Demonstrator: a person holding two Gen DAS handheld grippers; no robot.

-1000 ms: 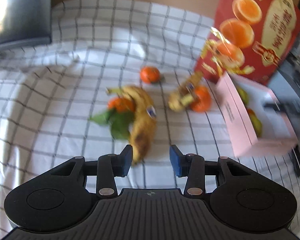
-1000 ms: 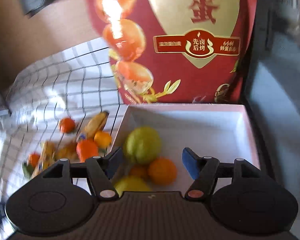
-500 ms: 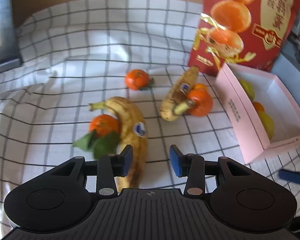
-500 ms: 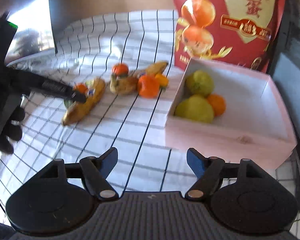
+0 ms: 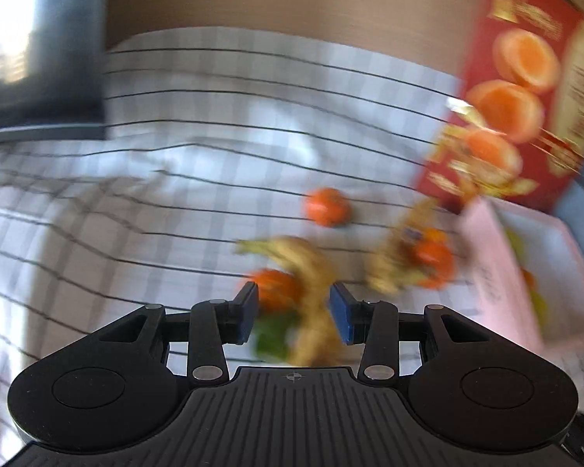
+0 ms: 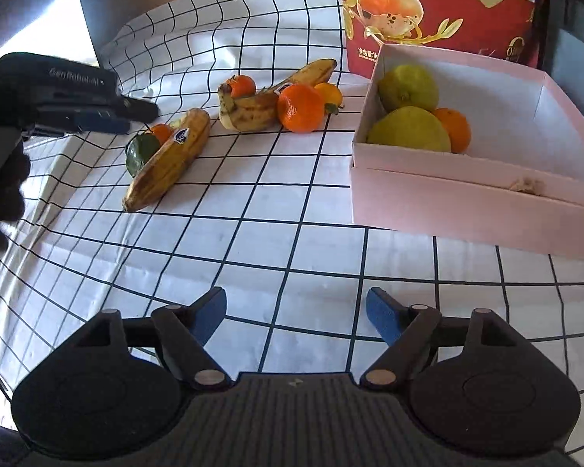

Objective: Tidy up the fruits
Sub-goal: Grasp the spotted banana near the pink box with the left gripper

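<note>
A stickered banana (image 6: 167,159) lies on the checked cloth with a small leafed tangerine (image 6: 161,132) against it. My left gripper (image 6: 136,113) hovers just over that pair, open; its blurred wrist view frames the banana (image 5: 311,272) and leafed tangerine (image 5: 278,288) between the fingers, untouched. Further back lie two more bananas (image 6: 249,111), a large tangerine (image 6: 300,108) and a small one (image 6: 242,85). The pink box (image 6: 467,190) holds two yellow-green fruits (image 6: 408,128) and an orange (image 6: 455,128). My right gripper (image 6: 296,307) hangs over bare cloth, jaws opening, nothing between them.
A tall red carton (image 6: 440,7) stands behind the pink box. A dark screen (image 5: 39,58) sits at the back left. A person's black-gloved hand (image 6: 0,179) holds the left gripper at the cloth's left side.
My right gripper drew back from over the pink box to the near cloth, and its jaws widened. My left gripper closed in on the stickered banana and leafed tangerine.
</note>
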